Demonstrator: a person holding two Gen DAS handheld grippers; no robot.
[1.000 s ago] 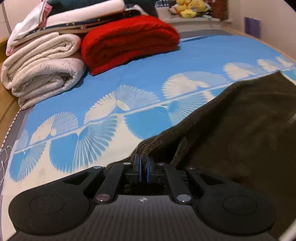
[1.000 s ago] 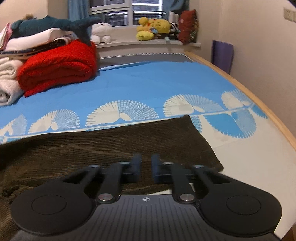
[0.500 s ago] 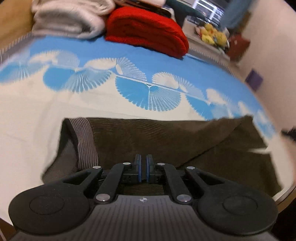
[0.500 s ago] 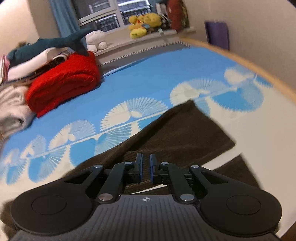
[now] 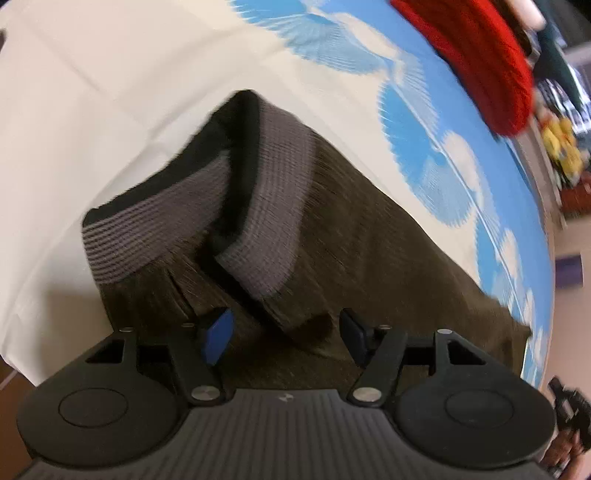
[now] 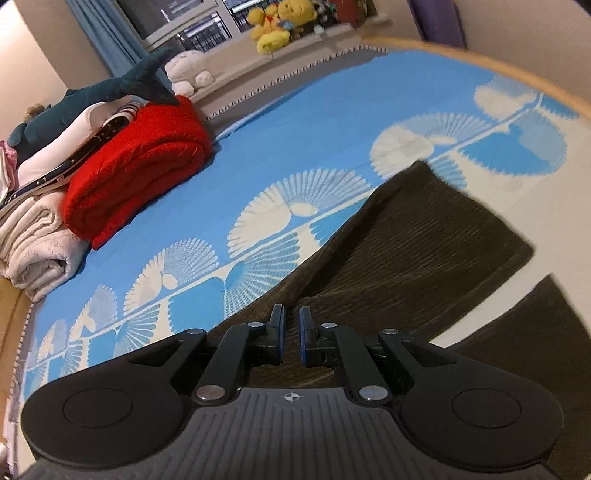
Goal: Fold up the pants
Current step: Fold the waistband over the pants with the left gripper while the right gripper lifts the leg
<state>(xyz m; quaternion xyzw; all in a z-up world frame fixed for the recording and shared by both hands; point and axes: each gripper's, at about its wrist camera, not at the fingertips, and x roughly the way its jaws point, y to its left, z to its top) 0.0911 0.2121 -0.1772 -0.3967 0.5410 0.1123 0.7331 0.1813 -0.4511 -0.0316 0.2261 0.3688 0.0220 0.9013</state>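
Dark brown corduroy pants [image 5: 369,240] lie on the blue-and-white bedsheet [image 5: 92,110], their grey ribbed waistband [image 5: 273,192] folded over at the near end. My left gripper [image 5: 284,325] hovers just over the waistband end with its jaws opening. Fabric lies between the blue pads [image 5: 218,328], which do not press on it. In the right wrist view a pants leg [image 6: 424,240] rises in a ridge up to my right gripper [image 6: 290,321], which is shut on a pinch of that fabric. A second dark leg part [image 6: 535,332] lies to the right.
A folded red blanket [image 6: 136,173], pale folded blankets [image 6: 33,251] and a plush shark [image 6: 92,96] are stacked at the bed's far left. Yellow plush toys [image 6: 280,18] sit on the window ledge. The bed's wooden rim [image 6: 517,70] curves along the right.
The left gripper rolled, dropped toward the waistband and let go of the pants as its jaws parted. The right gripper tilted and sank slightly, still pinching the leg.
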